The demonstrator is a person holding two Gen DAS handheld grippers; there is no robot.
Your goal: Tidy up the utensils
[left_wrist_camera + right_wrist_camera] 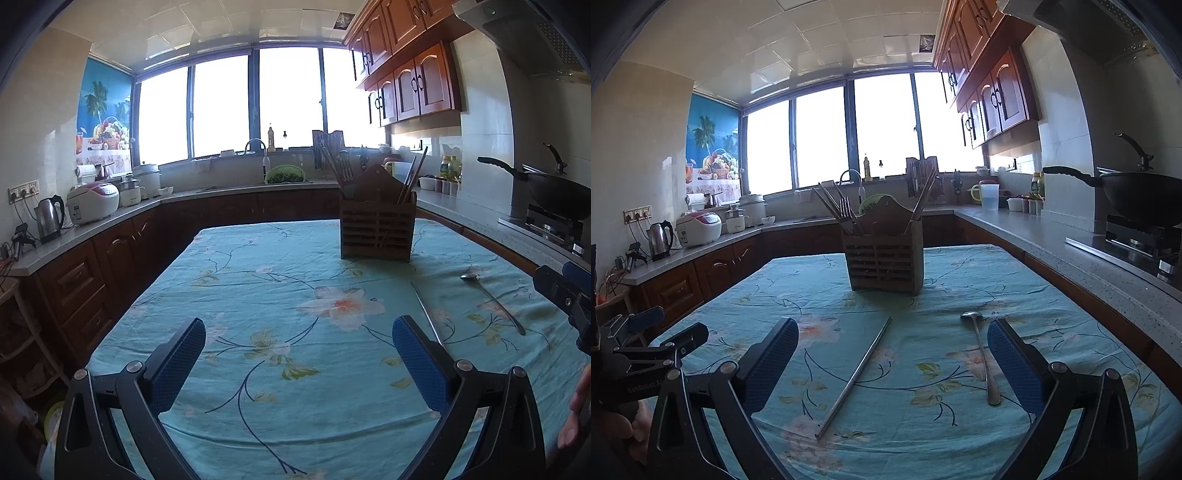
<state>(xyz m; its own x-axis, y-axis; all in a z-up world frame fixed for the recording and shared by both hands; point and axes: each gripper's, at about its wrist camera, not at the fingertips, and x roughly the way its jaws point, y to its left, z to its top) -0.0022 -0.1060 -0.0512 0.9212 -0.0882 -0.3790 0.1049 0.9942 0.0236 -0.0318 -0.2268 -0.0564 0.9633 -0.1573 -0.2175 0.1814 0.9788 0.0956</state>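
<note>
Right wrist: left tongs (pixel 657 334) lettered "BenRobot.AI".

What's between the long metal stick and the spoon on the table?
Only bare flowered tablecloth lies between the chopstick and the spoon, seen in the right wrist view.

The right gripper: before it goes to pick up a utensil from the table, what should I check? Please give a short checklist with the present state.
1. Right gripper open and empty: ok.
2. Metal chopstick lies flat between its fingers, unobstructed: ok.
3. Spoon lies apart from the chopstick: ok.
4. Wooden holder upright on the tablecloth: ok.
5. Free room inside the holder: cannot tell.
6. Left gripper open, clear of both utensils: ok.
</note>
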